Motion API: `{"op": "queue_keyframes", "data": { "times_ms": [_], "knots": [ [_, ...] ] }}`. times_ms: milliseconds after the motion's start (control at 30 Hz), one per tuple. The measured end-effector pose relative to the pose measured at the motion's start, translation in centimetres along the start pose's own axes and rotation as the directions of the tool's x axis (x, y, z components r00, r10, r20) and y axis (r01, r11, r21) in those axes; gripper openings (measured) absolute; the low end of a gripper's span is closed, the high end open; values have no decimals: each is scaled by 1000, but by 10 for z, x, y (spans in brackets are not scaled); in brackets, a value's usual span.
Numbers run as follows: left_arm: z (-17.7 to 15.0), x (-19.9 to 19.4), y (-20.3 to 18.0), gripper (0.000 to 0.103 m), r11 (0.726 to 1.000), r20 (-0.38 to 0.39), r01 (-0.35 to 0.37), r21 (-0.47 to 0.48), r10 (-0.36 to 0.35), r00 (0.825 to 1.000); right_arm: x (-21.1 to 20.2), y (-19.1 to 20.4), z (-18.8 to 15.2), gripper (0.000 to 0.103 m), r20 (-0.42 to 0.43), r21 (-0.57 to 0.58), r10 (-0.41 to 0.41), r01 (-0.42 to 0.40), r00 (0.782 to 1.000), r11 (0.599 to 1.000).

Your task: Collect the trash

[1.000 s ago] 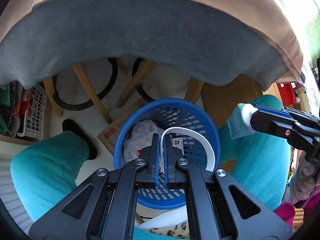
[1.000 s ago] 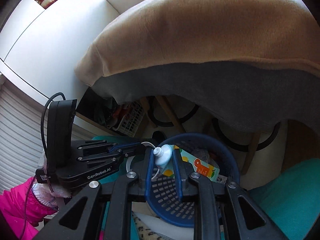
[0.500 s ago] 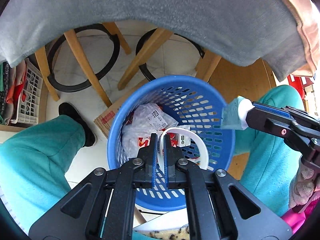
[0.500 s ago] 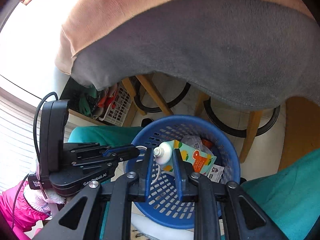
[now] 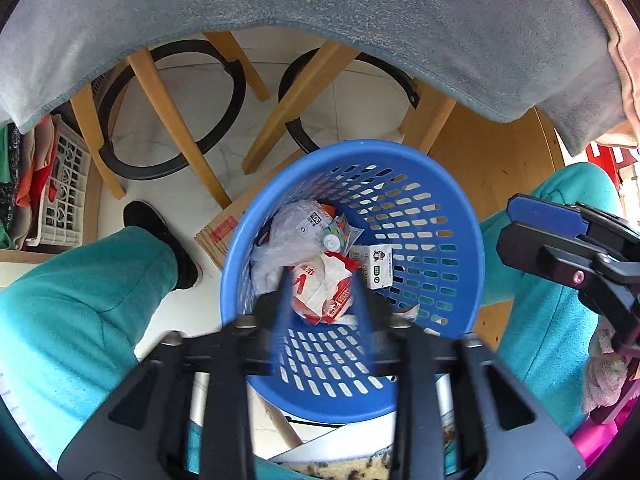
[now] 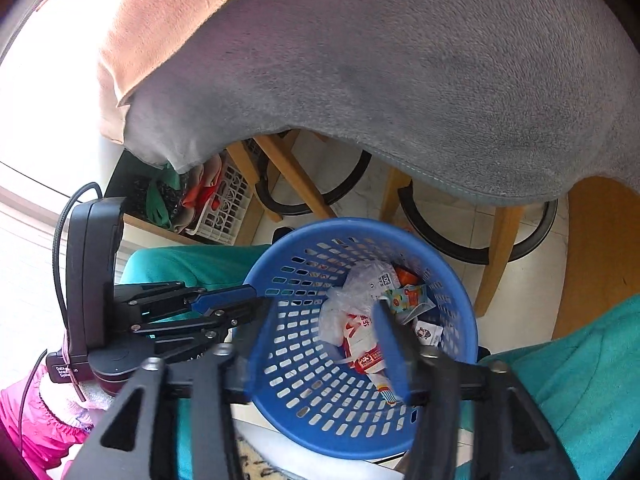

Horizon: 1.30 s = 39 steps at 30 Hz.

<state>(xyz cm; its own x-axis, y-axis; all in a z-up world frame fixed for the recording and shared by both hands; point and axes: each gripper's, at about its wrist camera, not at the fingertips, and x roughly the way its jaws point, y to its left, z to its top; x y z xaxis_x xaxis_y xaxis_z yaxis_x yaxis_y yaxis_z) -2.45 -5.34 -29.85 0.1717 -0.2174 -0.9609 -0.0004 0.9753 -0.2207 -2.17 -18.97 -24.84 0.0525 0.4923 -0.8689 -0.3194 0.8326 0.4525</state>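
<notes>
A blue slotted plastic basket [image 5: 452, 216] stands on the floor between the person's teal-clad legs; it also shows in the right wrist view [image 6: 280, 336]. It holds trash: a red-and-white wrapper [image 5: 320, 288], a clear plastic bag [image 5: 288, 232], a small white carton [image 5: 378, 266] and a colourful drink pouch with a white cap [image 5: 334, 238]. The pouch also shows in the right wrist view [image 6: 408, 298]. My left gripper [image 5: 320, 300] is open and empty above the basket. My right gripper [image 6: 320, 328] is open and empty over the basket, and shows at the right of the left wrist view [image 5: 540, 224].
A grey and peach blanket [image 5: 320, 20] hangs over the table edge above. Wooden stool legs with black rings [image 5: 176, 128] stand behind the basket. A flat cardboard piece [image 5: 224, 228] lies on the floor. A white crate of clothes [image 5: 60, 184] is at the left.
Both grippers opened. The white loop left the left gripper and the capped pouch left the right gripper; the pouch now lies in the basket.
</notes>
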Motion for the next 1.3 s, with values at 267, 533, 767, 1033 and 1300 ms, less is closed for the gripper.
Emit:
{"op": "queue_keyframes", "data": {
  "times_ms": [267,533,767,1033,1300],
  "knots": [
    [2,-10,1,68,1000,42,-18,-9,18,999,-8,2,4,78,24,-13,-25,26,999,1000],
    [9,-16,1,68,999,36,-31,-23,31,999,-12,1,11,82,17,-6,-27,27,1000,1000],
    [11,-39,0,68,999,120,-44,-21,46,992,-23,10,13,82,41,-21,-21,22,999,1000],
    [25,-95,0,68,999,257,-35,-27,41,966,-67,27,22,87,149,-78,-39,51,988,996],
    [41,-171,-14,73,996,449,-89,-1,80,890,-129,40,41,98,325,-84,-35,66,945,994]
  ]
}}
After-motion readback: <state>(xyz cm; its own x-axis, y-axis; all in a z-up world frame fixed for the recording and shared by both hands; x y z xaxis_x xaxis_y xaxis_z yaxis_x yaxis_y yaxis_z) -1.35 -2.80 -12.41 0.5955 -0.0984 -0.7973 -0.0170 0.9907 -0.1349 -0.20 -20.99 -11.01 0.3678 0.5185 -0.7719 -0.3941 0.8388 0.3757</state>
